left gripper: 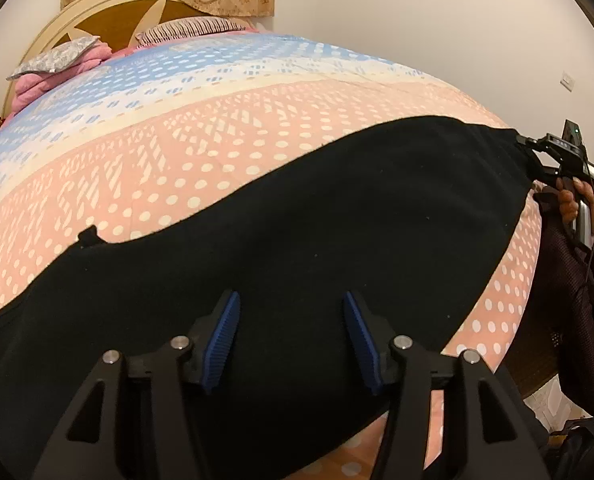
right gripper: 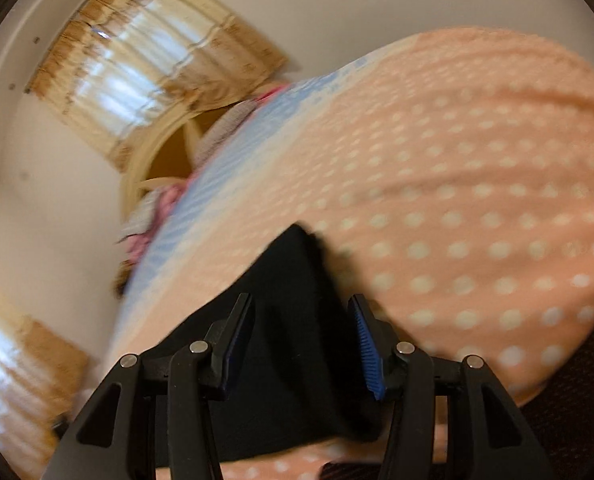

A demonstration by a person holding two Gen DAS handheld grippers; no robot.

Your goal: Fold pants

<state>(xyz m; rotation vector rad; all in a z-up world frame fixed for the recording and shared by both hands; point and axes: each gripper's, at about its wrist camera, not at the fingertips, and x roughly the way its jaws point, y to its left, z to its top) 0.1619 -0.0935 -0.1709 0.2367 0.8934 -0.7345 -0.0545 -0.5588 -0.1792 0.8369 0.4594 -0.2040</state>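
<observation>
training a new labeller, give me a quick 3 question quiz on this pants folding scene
1. True or false: the black pants lie spread on the dotted bedspread.
2. The left hand-held gripper has: A) pads apart above the cloth, B) pads clamped on a pillow.
3. What colour are the pads?

Key: 1 true; 2 A; 3 blue.

Pants point(left gripper: 297, 220) lie across the bed point(left gripper: 217, 128), pillows point(left gripper: 57, 56) behind.
</observation>
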